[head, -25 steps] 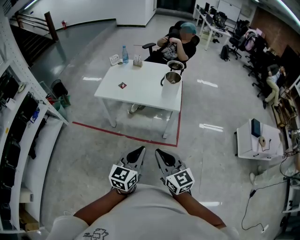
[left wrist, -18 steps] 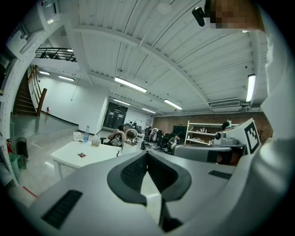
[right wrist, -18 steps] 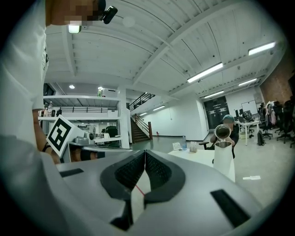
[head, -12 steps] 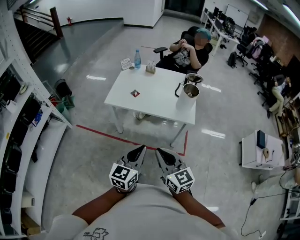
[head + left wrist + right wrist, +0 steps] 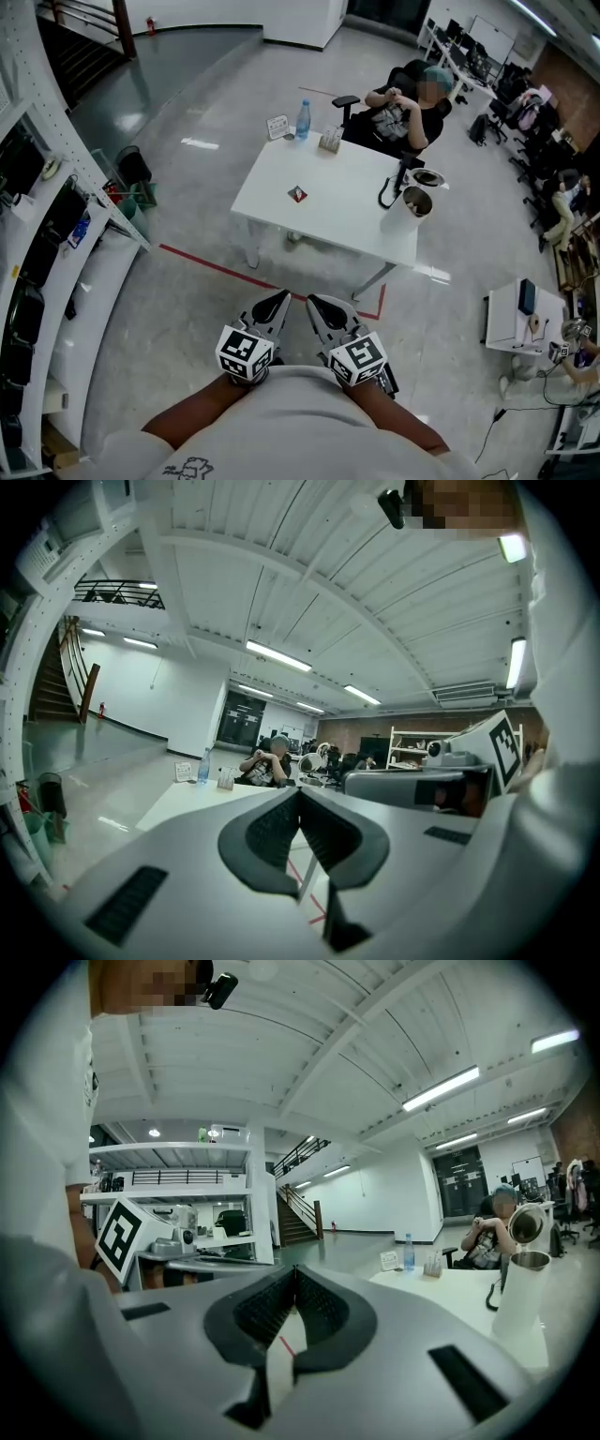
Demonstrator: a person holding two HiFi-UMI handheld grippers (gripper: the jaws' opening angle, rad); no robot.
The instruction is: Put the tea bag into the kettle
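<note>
Polished grey flooring surrounds the white desk (image 5: 342, 211), which sits further right in the head view than one second earlier. The tea bag (image 5: 297, 194) lies toward the desk's left edge. The kettle (image 5: 409, 208) stands at the right edge, well apart from it. The left gripper (image 5: 280, 300) and right gripper (image 5: 314, 303) remain closed tip to tip, empty, near the torso.

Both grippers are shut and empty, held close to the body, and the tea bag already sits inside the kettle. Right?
No. The head view shows the tea bag lying on the white table, apart from the kettle. The rest stands: left gripper and right gripper are shut and empty, close to the body.
</note>
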